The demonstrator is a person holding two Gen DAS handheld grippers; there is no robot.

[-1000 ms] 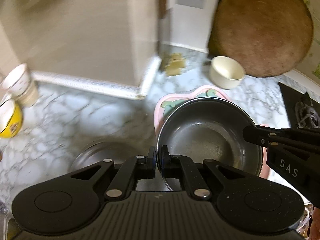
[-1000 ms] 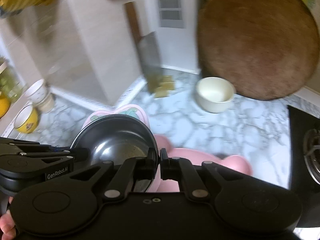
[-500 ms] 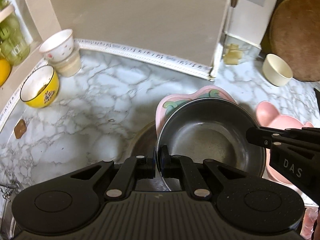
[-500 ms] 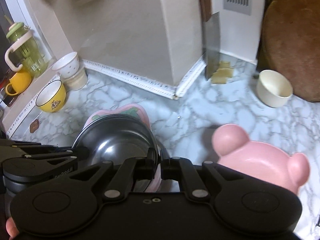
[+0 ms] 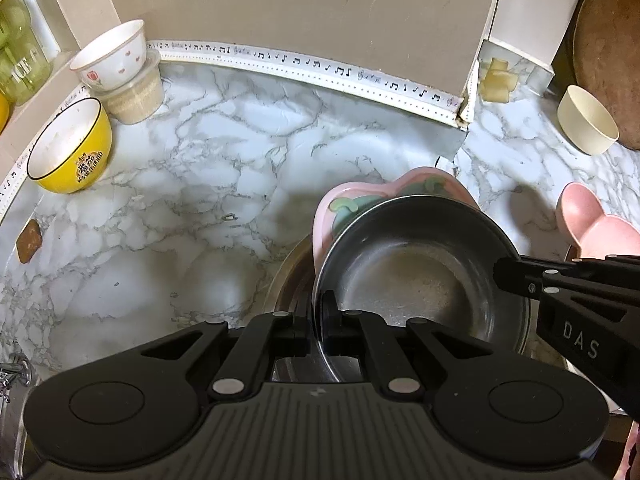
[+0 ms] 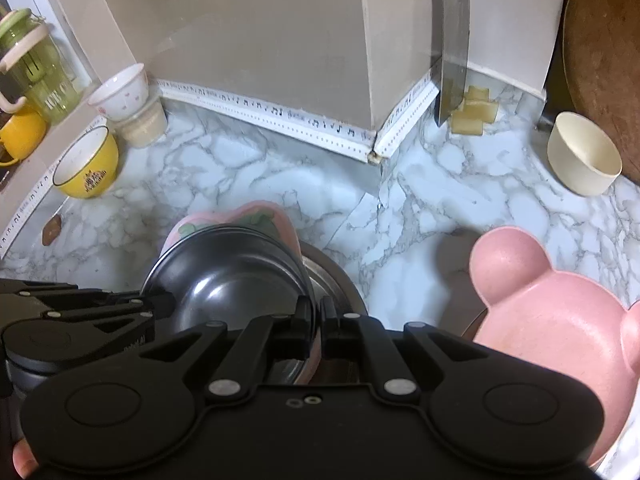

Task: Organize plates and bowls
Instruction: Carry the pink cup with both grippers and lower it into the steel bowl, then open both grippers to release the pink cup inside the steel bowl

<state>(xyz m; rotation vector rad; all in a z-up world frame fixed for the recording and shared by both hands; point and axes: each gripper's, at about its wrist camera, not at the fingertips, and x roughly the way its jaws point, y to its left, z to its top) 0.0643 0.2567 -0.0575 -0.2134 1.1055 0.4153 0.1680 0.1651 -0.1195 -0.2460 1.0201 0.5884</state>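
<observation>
- You are clamping your left gripper (image 5: 318, 318) tight on the near rim of the dark metal bowl (image 5: 416, 280), jaws all but closed with only the thin rim between them.
- You are pinching your right gripper (image 6: 318, 316) on the opposite rim of the same bowl, jaws equally narrow; a pink edge is showing between them too, though whether the pads are pressing it is hard to tell.
- The bowl is sitting tilted on a pink flower-shaped plate (image 5: 352, 200), whose green-patterned edge is peeking out beyond the bowl's far side.
- Just under the bowl and plate, a steel bowl (image 6: 336, 276) is lying on the marble counter (image 5: 180, 184), directly below both jaws.
- To the right of your right jaws, a pink bear-eared plate (image 6: 552, 312) is sitting close by.
- Farther ahead and right, a cream bowl (image 6: 584, 156) is standing in front of a round wooden board (image 6: 600, 60).
- Well ahead and left of your left jaws, a yellow bowl (image 5: 70, 148) is resting near a white cup (image 5: 112, 56) stacked on a plastic tub (image 5: 136, 96).
- A cleaver (image 6: 452, 48) is hanging against the wall ahead of your right jaws, beside the beige box-like corner.
</observation>
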